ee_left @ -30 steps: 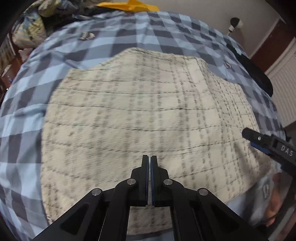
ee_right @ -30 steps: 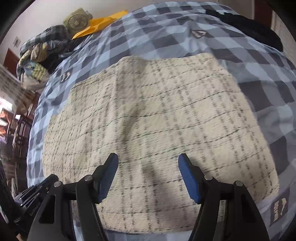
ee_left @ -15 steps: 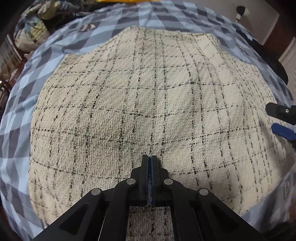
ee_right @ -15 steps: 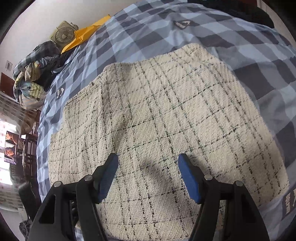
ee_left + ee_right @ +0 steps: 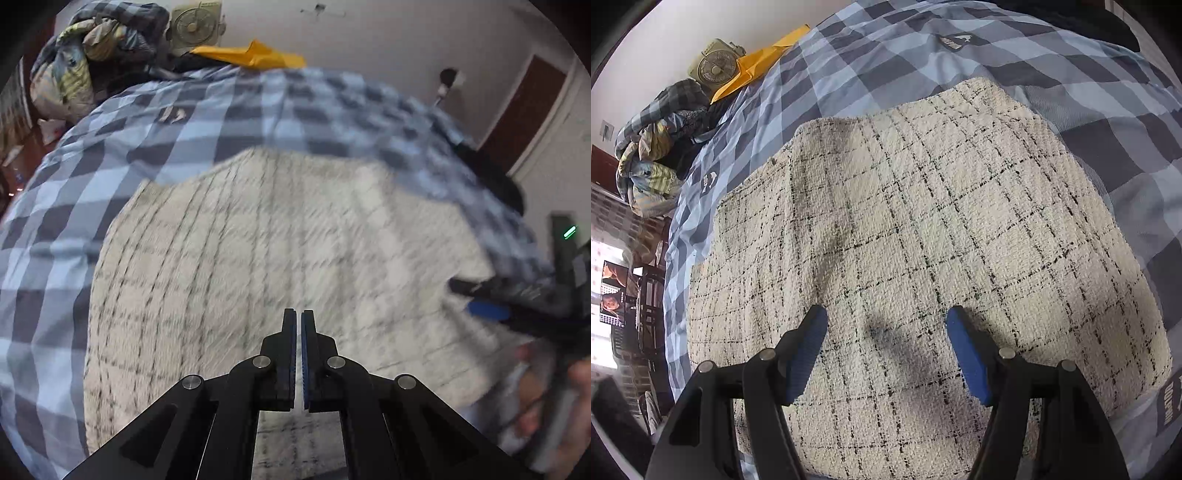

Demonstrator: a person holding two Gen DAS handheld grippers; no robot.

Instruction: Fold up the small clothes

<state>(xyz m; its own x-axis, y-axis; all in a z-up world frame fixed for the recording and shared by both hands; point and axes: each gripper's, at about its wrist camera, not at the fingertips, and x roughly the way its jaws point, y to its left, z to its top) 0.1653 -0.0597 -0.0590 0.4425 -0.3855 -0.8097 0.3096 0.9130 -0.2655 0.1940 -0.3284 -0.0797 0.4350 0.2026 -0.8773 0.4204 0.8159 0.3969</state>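
the cream checked garment point(image 5: 923, 236) lies spread flat on the blue plaid bedcover point(image 5: 886, 62), with no fold visible in it, so by my reading the folding is all still to do. the left gripper point(image 5: 298, 325) hangs over its near part with jaws clenched on nothing, and the right gripper point(image 5: 886, 332) sits over the cloth with jaws released and nothing between them. no container shows; only a heap of clothes point(image 5: 653, 147), a small fan point(image 5: 714, 66) and a yellow item point(image 5: 761, 62) at the far edge of the bed.

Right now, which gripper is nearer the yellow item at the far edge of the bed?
Left, though neither is close. The left gripper, shut, and the open right gripper both hover over the cream plaid garment; the yellow item lies far-left of both.
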